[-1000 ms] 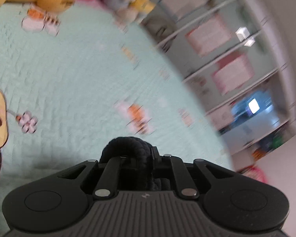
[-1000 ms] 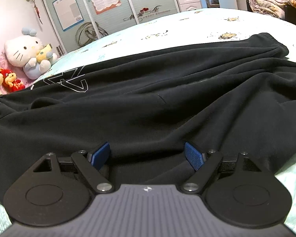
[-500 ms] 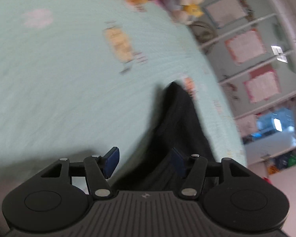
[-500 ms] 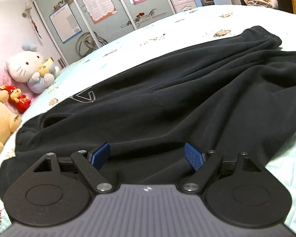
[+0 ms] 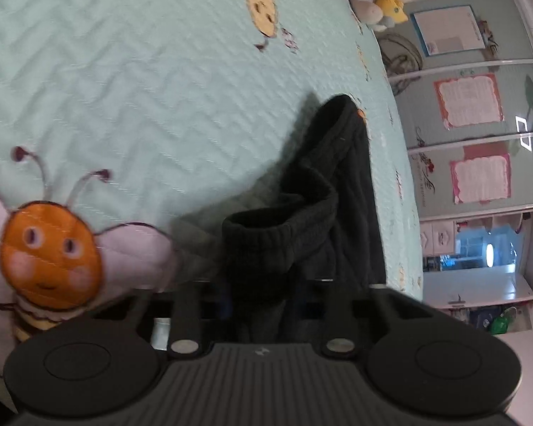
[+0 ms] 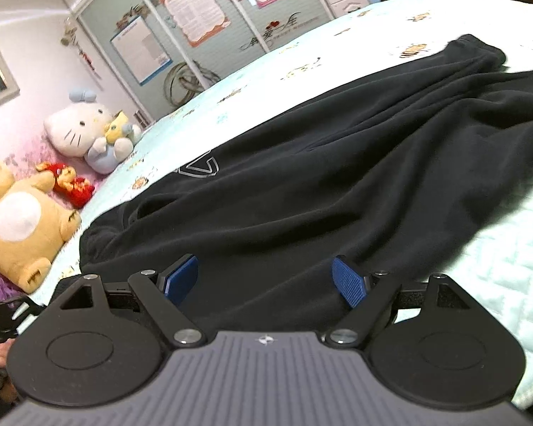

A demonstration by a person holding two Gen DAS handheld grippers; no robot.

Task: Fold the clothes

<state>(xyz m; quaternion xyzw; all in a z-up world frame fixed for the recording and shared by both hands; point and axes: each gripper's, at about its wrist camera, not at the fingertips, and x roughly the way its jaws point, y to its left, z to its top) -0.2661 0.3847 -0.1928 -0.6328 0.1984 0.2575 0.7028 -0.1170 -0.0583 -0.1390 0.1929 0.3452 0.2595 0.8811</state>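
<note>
On the pale green quilt (image 6: 508, 234), the black sweatpants (image 6: 337, 177) lie spread in loose folds ahead of my right gripper (image 6: 264, 278), a white outline logo (image 6: 199, 168) showing on the cloth toward the far left. My right tool hovers low over the near edge of the fabric with its blue pads (image 6: 348, 282) set wide apart and nothing held between them.

My left gripper (image 5: 263, 301) looks along the quilt from the other end of the garment. A ribbed cuff (image 5: 277, 234) of the sweatpants stands up right in front of it, its opening turned upward, and the cloth runs down between the two fingers. The picture is dark and smeared just there, so I cannot tell whether the fingers are pinching the cuff or merely sit on either side of it.

A stitched orange bee (image 5: 49, 245) decorates the quilt beside my left tool. At the head of the bed sit a white plush cat (image 6: 89, 131), a yellow plush bear (image 6: 21, 227) and a small red toy (image 6: 73, 183). Sliding wardrobe doors (image 6: 195, 25) with posters stand behind.
</note>
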